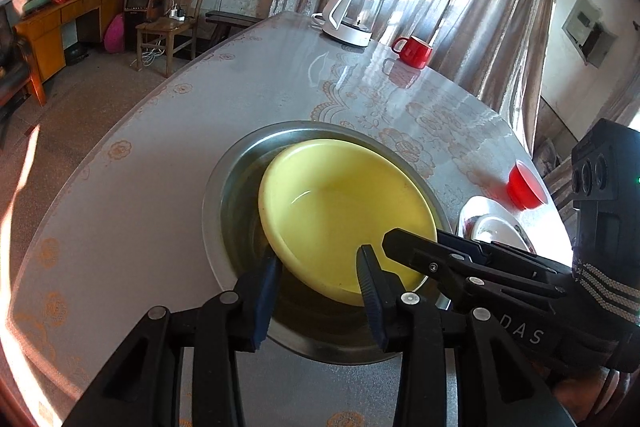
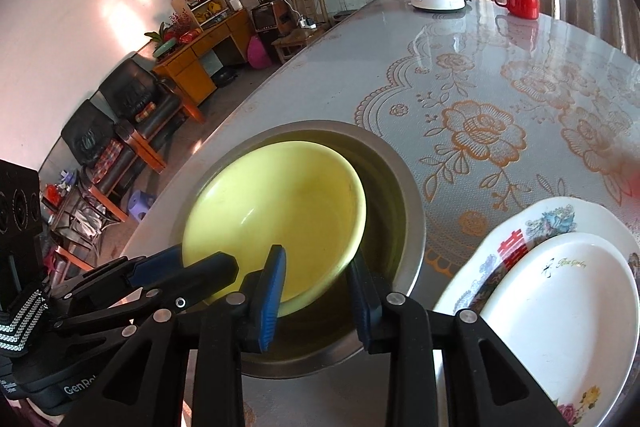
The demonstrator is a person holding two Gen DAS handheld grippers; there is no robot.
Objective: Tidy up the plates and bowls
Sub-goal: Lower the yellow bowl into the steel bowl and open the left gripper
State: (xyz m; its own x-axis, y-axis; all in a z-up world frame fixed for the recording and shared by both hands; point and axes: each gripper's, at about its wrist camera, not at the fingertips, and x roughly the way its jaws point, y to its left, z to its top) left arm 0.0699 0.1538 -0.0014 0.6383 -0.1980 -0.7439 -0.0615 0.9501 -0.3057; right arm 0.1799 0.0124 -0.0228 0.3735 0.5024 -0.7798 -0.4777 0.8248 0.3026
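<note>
A yellow bowl lies tilted inside a steel basin on the table. My left gripper is open, its fingers straddling the bowl's near rim. My right gripper is open too, its fingers astride the bowl's rim inside the basin; it also shows in the left wrist view. A small white plate rests on a flowered plate to the right. A red bowl sits beyond them.
A white electric kettle and a red mug stand at the table's far end by the curtains. The table edge curves along the left, with chairs, a desk and floor beyond.
</note>
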